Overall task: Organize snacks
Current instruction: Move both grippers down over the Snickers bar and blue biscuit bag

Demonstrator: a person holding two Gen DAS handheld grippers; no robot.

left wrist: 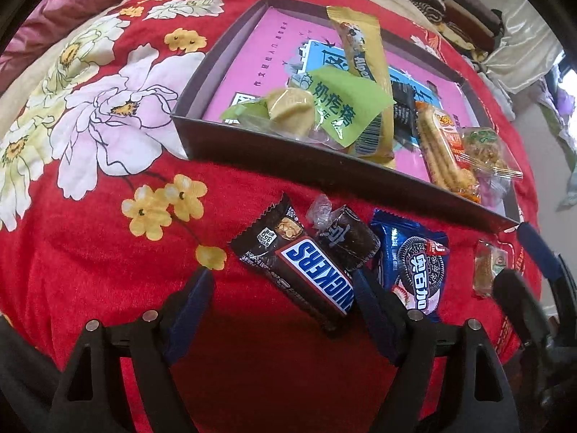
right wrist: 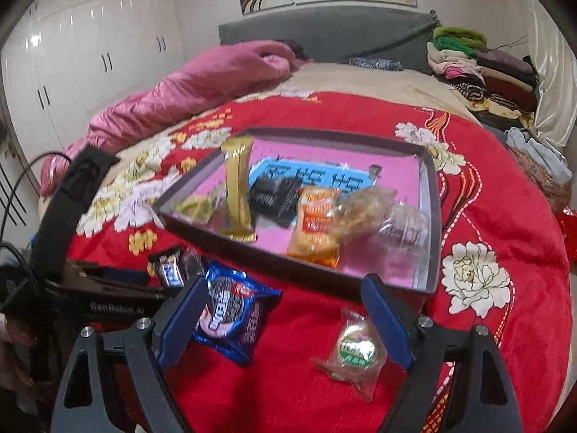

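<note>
A Snickers bar [left wrist: 313, 274] lies on the red blanket between the fingers of my left gripper [left wrist: 285, 281], which is open; its right finger overlaps the bar's end. Beside the bar lie a dark cake roll [left wrist: 346, 238] and a blue Oreo pack [left wrist: 414, 270]. My right gripper [right wrist: 285, 285] hovers open, with the Oreo pack [right wrist: 230, 321] by its left finger and a round green-labelled cake [right wrist: 355, 350] by its right finger. Behind them stands a dark shallow box [left wrist: 252, 144] with a pink bottom, holding several wrapped snacks.
The red floral blanket [right wrist: 487, 216] covers a bed. A pink quilt [right wrist: 187, 86] lies at the far left and stacked clothes [right wrist: 476, 68] at the far right. White wardrobes [right wrist: 90, 54] line the left wall. Bare blanket stretches right of the box.
</note>
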